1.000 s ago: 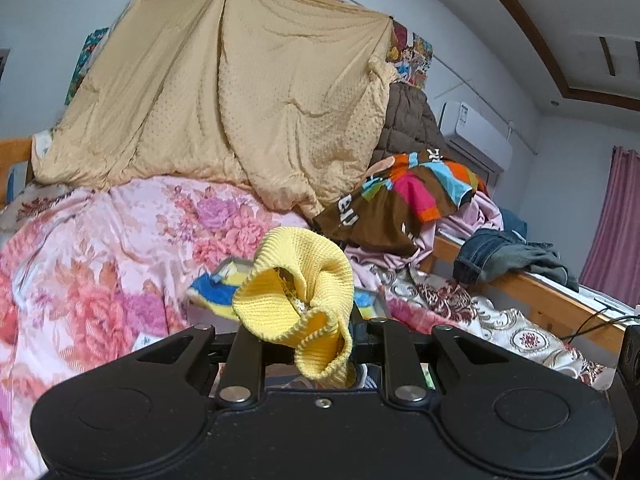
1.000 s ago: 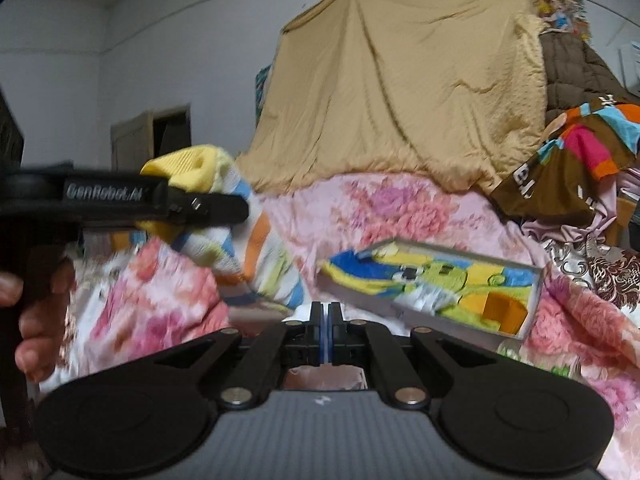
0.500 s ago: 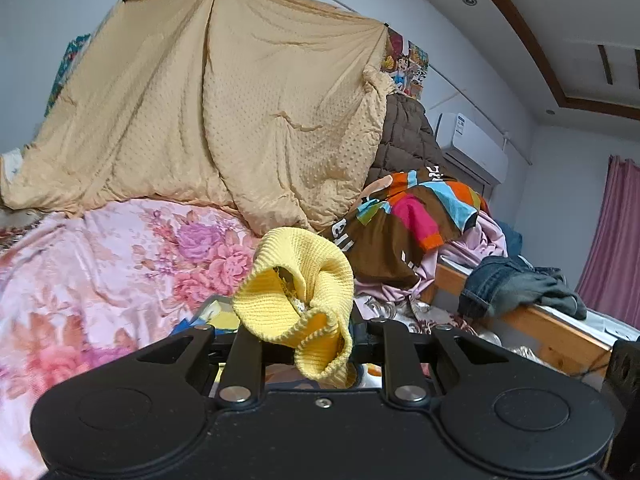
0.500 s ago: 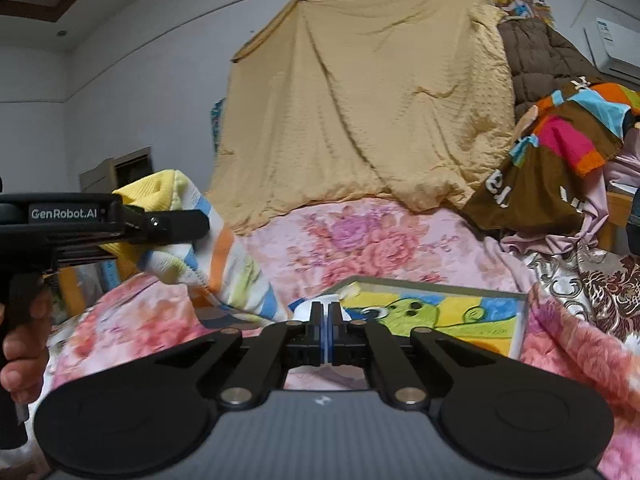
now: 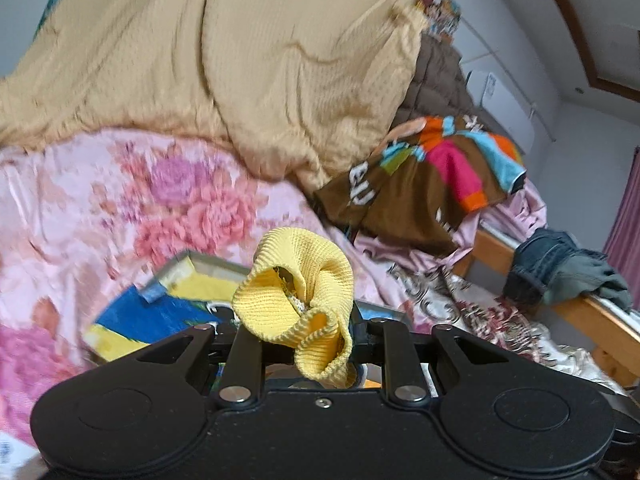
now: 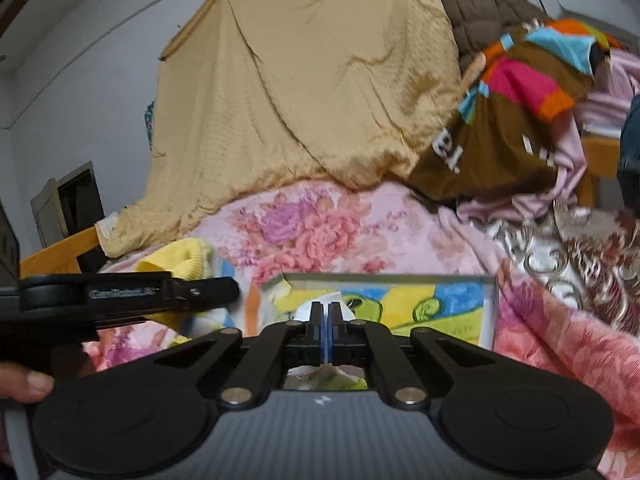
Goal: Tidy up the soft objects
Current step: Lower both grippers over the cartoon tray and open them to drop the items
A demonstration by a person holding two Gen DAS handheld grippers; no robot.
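Note:
My left gripper [image 5: 316, 332] is shut on a yellow knitted garment [image 5: 296, 296]; its cuff bunches up above the jaws. The right wrist view shows the same garment [image 6: 188, 260], yellow with striped fabric hanging below, held by the left gripper [image 6: 228, 292] at the left. A shallow box [image 6: 490, 308] with a blue, yellow and green cartoon cloth inside lies on the floral bed. It shows in the left wrist view [image 5: 188, 264] behind the garment. My right gripper [image 6: 325, 312] is shut and empty, low in front of the box.
A pink floral quilt [image 5: 120, 200] covers the bed. A tan blanket [image 5: 240, 60] hangs behind it. A brown multicoloured garment [image 5: 420, 188] and pink cloth pile at the right. Jeans [image 5: 560, 268] lie on the wooden bed rail [image 5: 600, 320].
Both grippers have tilted down and come closer to the box. The left gripper with the yellow garment has dropped lower, close beside the box's left edge.

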